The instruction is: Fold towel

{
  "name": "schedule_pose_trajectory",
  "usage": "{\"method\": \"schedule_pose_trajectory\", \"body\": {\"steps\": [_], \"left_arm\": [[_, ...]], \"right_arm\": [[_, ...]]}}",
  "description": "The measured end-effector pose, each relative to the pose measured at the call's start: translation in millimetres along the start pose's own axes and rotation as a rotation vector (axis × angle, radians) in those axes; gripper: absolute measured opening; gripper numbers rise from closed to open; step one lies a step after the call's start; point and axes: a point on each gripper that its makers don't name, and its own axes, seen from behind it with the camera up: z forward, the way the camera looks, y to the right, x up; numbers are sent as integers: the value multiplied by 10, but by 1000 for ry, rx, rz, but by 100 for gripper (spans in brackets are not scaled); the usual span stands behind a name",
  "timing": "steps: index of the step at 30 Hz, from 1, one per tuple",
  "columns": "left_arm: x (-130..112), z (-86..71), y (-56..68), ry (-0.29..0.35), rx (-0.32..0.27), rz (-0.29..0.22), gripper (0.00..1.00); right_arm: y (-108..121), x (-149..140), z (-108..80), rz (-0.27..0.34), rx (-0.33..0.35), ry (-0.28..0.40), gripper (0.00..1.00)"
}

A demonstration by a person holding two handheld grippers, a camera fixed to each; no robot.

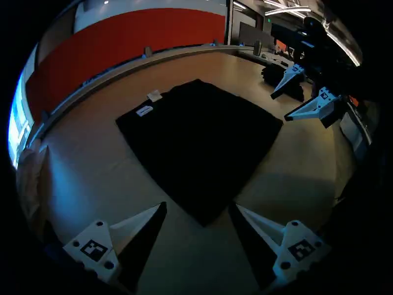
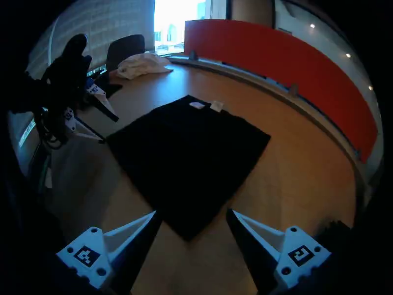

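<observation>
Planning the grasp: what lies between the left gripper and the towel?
Nothing. In the left gripper view, the corner of the black towel points into the gap of the open left gripper, bare table around it.

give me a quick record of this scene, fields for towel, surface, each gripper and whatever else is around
towel: black towel, lying flat, white tags at one corner
surface: wooden table
left gripper: left gripper open, poised at one towel corner, not gripping
right gripper: right gripper open, at a neighbouring corner, not gripping
background: red partition; white cloth heap near a chair
</observation>
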Motion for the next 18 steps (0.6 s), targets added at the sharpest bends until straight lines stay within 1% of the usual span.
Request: {"method": "schedule_pose_trajectory", "body": {"steps": [5,14,18], "left_arm": [[-39,66,37,-19,-16,-14,93],[-76,151,89,-45,-34,-10,93],[-80,161,81,-46,-34,-19,93]], "right_arm": [[-17,-100,58,6,12,-21,100],[-26,-176,102,17,26,-34,99],[-23,-202,128,17,29,-40,97]]}}
